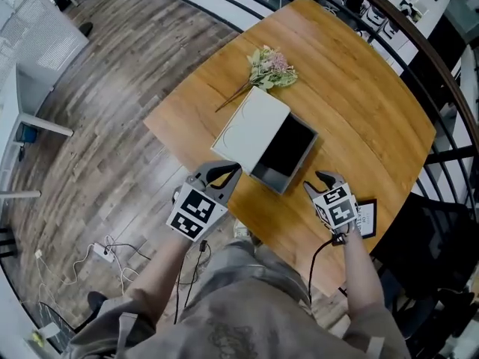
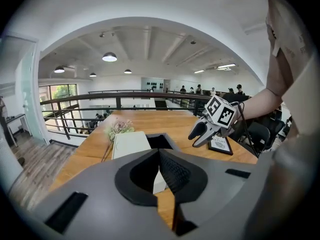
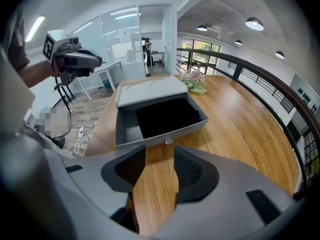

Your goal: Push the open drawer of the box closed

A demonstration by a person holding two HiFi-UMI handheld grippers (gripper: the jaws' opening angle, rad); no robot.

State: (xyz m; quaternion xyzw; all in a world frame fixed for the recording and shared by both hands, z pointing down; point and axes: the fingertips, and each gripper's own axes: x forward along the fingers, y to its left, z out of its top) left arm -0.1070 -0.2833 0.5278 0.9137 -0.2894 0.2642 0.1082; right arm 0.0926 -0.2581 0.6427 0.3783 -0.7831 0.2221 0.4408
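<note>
A white box (image 1: pixel 251 129) lies on the wooden table (image 1: pixel 359 103), its grey drawer (image 1: pixel 268 178) pulled out toward me and showing a dark empty inside. In the right gripper view the drawer front (image 3: pixel 150 133) with its small knob (image 3: pixel 168 141) stands just ahead of my right gripper (image 3: pixel 159 149), whose jaws are open over bare wood. My left gripper (image 1: pixel 228 172) hovers at the drawer's near left corner, shut on nothing (image 2: pixel 159 151). My right gripper (image 1: pixel 322 182) hangs right of the drawer, apart from it.
A dried flower bunch (image 1: pixel 271 67) lies beyond the box. A small framed card (image 1: pixel 365 217) sits by the right gripper near the table edge. A dark railing (image 1: pixel 441 88) runs along the right. A cable and power strip (image 1: pixel 101 253) lie on the floor at left.
</note>
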